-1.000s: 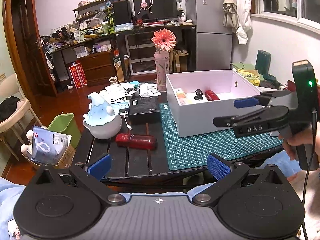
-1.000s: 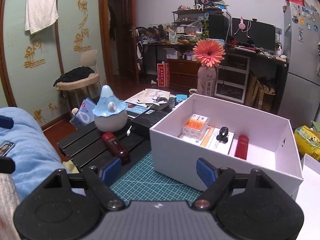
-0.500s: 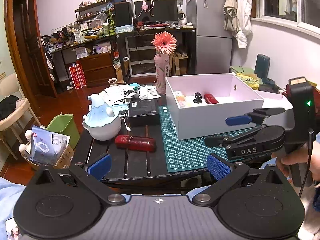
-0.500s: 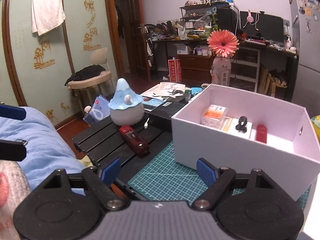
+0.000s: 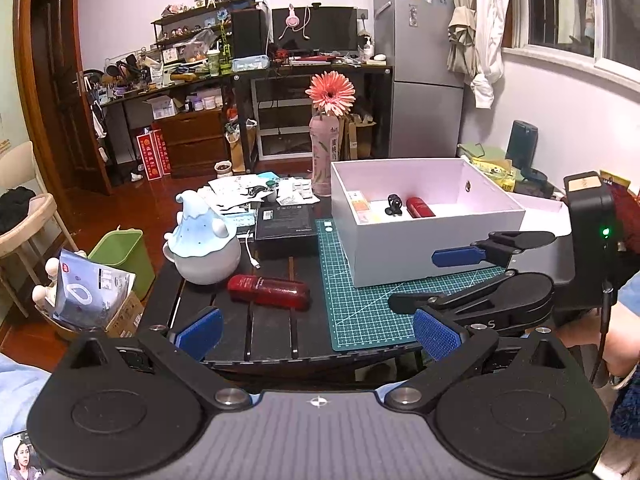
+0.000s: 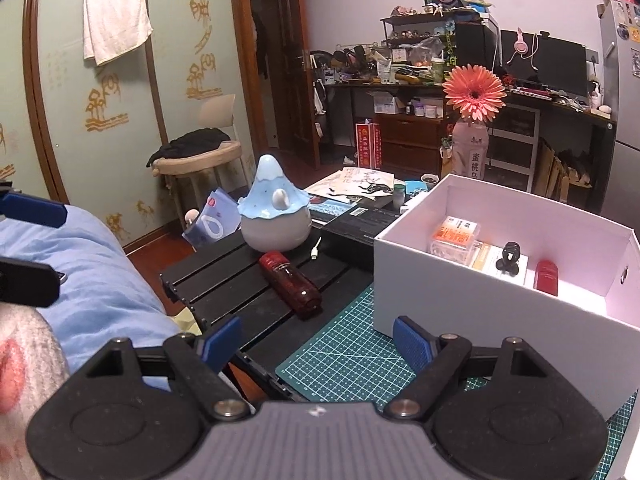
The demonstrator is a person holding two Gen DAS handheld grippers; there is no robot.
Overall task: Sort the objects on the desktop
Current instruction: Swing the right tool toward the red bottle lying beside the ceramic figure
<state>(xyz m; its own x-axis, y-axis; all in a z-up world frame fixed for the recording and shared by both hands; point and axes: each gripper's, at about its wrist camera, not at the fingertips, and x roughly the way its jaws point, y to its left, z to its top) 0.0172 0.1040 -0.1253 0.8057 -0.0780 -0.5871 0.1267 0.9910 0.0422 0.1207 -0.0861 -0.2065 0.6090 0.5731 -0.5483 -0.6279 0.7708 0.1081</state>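
A dark red bottle [image 5: 269, 291] lies on its side on the black slatted table [image 5: 224, 320], just left of the green cutting mat [image 5: 360, 312]. On the mat stands a white open box [image 5: 424, 248] that holds an orange-labelled packet [image 6: 456, 236], a black clip [image 6: 509, 256] and a small red bottle [image 6: 546, 277]. My left gripper [image 5: 318, 332] hovers open and empty over the table's near edge. My right gripper [image 6: 316, 340] is open and empty too, low over the mat's front; in the left wrist view the right gripper [image 5: 436, 280] sits before the box's near wall.
A blue and white mountain-shaped jar [image 5: 202, 240] stands behind the lying bottle [image 6: 290, 283]. A black flat box [image 5: 286, 222], a white cable and papers lie further back. A pink bottle with an orange flower [image 5: 326, 156] stands behind the box. A green bin [image 5: 120, 252] sits left of the table.
My right gripper has sunk and drawn back toward the table's near edge, swinging its view left toward the lying bottle. The left gripper and the objects have kept still.
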